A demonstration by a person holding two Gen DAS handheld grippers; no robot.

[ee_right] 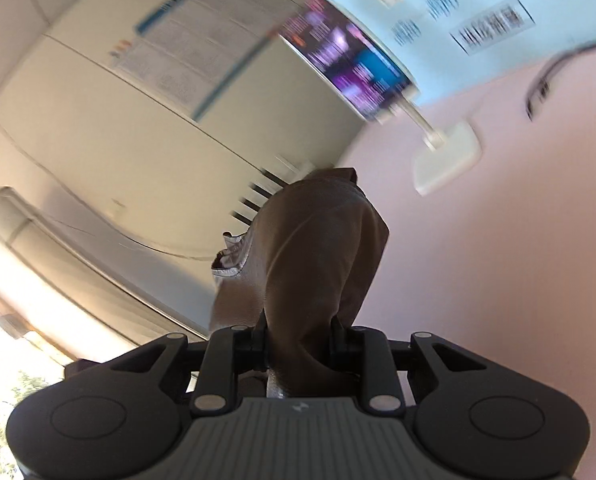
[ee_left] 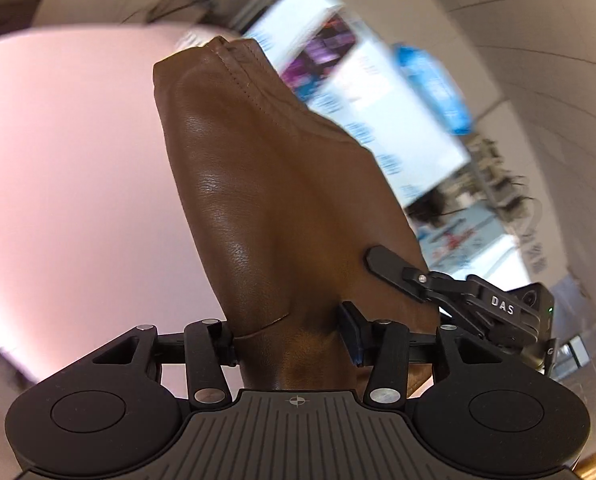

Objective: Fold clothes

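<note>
left gripper: fingers clamp brown leather garment | right gripper: fingers narrow, gripping same garment

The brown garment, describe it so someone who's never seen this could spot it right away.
Over the pink table, the brown garment hangs bunched between the left hand-held gripper and right hand-held gripper. It is glossy, leather-like, with a stitched seam, unlike the white printed boxes behind.

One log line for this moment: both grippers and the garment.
left gripper: shut on brown garment | right gripper: shut on brown garment | surface: pink table | views: background blurred
</note>
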